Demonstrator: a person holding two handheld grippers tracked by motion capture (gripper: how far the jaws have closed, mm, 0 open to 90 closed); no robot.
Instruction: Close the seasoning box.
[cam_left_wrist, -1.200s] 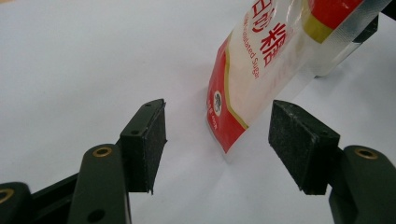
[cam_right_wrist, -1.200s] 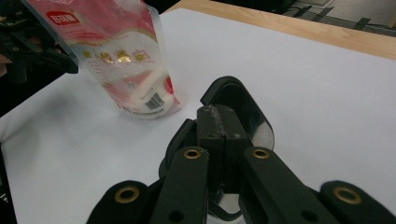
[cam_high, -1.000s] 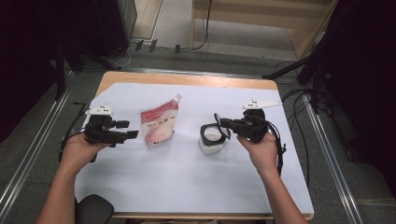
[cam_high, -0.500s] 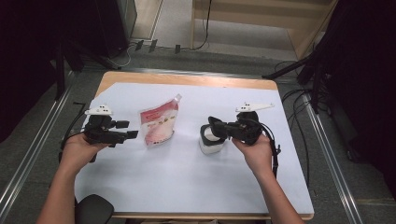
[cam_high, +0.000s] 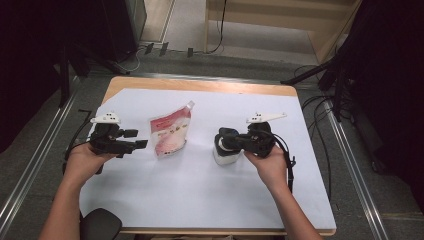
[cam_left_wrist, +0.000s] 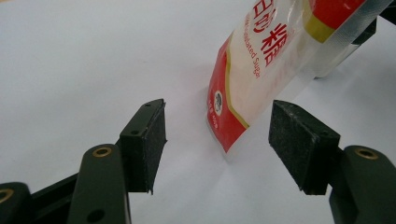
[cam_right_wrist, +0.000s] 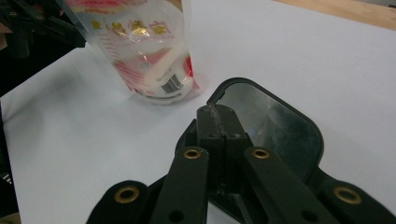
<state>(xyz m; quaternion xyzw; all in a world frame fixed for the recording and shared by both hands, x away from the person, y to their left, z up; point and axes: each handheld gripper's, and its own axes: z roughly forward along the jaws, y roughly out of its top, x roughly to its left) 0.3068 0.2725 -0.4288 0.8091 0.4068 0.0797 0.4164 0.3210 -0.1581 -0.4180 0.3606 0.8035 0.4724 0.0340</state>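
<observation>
We could not make out what lay inside the white container with a black-rimmed clear lid (cam_high: 226, 150); the right claw (cam_right_wrist: 215, 114), pressed together, pinched that lid's rim at centre right of the high view. The left claw (cam_left_wrist: 217, 140) stood spread before the red-and-clear sugar pouch (cam_high: 170, 132), standing mid-counter (cam_high: 200, 195), its top cut off in both claw views.

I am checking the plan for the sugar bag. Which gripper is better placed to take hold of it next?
The left gripper. Its jaws stand open and point at the bottom corner of the sugar bag, with nothing between them. The right gripper is shut on the rim of the container, so it is busy.
</observation>
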